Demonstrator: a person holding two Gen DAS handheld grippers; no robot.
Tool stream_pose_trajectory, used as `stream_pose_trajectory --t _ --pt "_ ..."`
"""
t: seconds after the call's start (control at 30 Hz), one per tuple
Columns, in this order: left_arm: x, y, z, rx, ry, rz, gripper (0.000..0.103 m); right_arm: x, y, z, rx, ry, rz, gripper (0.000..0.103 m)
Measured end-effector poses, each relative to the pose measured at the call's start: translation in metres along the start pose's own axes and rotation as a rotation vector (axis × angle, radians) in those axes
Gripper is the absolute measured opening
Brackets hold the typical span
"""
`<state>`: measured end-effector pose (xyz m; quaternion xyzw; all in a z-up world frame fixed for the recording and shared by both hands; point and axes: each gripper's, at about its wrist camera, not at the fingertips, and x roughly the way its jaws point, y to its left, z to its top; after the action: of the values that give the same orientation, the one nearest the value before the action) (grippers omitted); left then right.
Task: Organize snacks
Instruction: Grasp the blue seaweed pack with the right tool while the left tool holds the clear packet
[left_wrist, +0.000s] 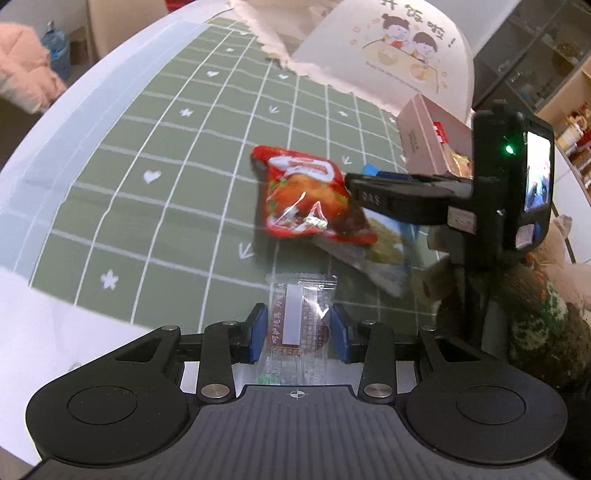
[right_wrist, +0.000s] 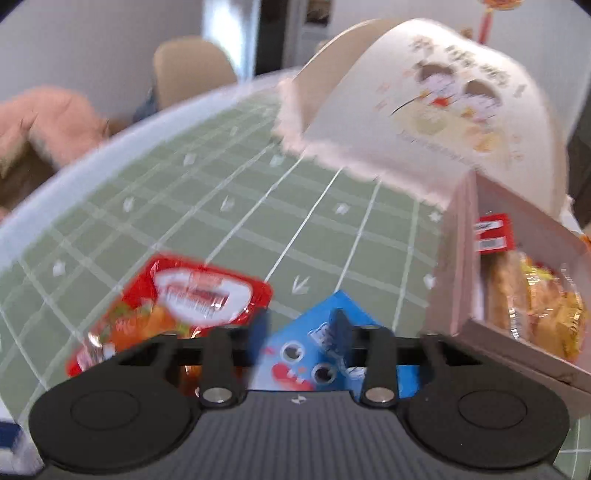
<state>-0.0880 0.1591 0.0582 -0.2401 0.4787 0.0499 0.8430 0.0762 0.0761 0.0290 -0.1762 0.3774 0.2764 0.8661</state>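
Blue pads of the left tongs (left_wrist: 298, 330) pressed both sides of a clear-wrapped snack (left_wrist: 295, 325), held above the green grid cloth (left_wrist: 166, 155). Just beyond lay a red packet (left_wrist: 310, 195), overlapping a blue packet (right_wrist: 314, 354) that the right tongs (right_wrist: 301, 328) straddled, partly open. Farther right stood the pink box (right_wrist: 458, 266) of snacks; open cloth stretched left to the counter (left_wrist: 66, 122) edge.

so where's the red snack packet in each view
Left wrist: the red snack packet lies mid-frame on the green grid mat, just left of the right gripper.
Right wrist: the packet sits lower left, partly behind the gripper body.
Shared landmark: the pink box holding snacks, to the packet's right.
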Motion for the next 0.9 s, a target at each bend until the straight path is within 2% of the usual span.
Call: stream_pose_trajectory --t 0.13,0.23,0.3,0.33,0.4,0.43,0.47,0.6,0.7,0.83,0.9 --pt "0.009 0.005 -0.001 -0.042 0.009 -0.023 0.042 -0.025 0.002 -0.029 -0.156 0.002 0.094 0.034" --pt "0.018 0.0 0.003 -0.042 0.022 -0.054 0.042 -0.048 0.003 -0.062 -0.317 -0.029 0.085 0.034" --pt "0.025 -0.009 0.008 -0.014 0.033 -0.069 0.042 -0.061 -0.003 -0.077 -0.337 -0.033 0.078 0.034" --pt "0.028 -0.015 0.01 0.001 0.038 -0.073 0.042 -0.065 -0.007 -0.081 -0.322 -0.026 0.07 0.036" --pt "0.036 -0.025 0.016 0.032 0.05 -0.085 0.042 -0.074 -0.02 -0.086 -0.254 -0.01 0.046 0.048" --pt "0.038 -0.029 0.018 0.046 0.052 -0.088 0.042 -0.077 -0.028 -0.088 -0.207 -0.011 0.035 0.062" --pt "0.041 -0.035 0.021 0.061 0.05 -0.083 0.042 -0.081 -0.035 -0.09 -0.152 -0.016 0.024 0.069" --pt "0.049 -0.049 0.028 0.109 0.043 -0.041 0.042 -0.098 -0.055 -0.101 -0.006 -0.031 -0.016 0.073" --pt "0.054 -0.055 0.026 0.128 0.047 -0.03 0.042 -0.093 -0.063 -0.104 0.104 0.017 -0.039 0.075" --pt "0.054 -0.062 0.021 0.185 0.039 0.008 0.042 -0.078 -0.069 -0.103 0.257 0.074 0.034 0.078" --pt "0.052 -0.063 0.018 0.202 0.043 0.029 0.042 -0.073 -0.065 -0.102 0.26 0.081 0.034 0.085"
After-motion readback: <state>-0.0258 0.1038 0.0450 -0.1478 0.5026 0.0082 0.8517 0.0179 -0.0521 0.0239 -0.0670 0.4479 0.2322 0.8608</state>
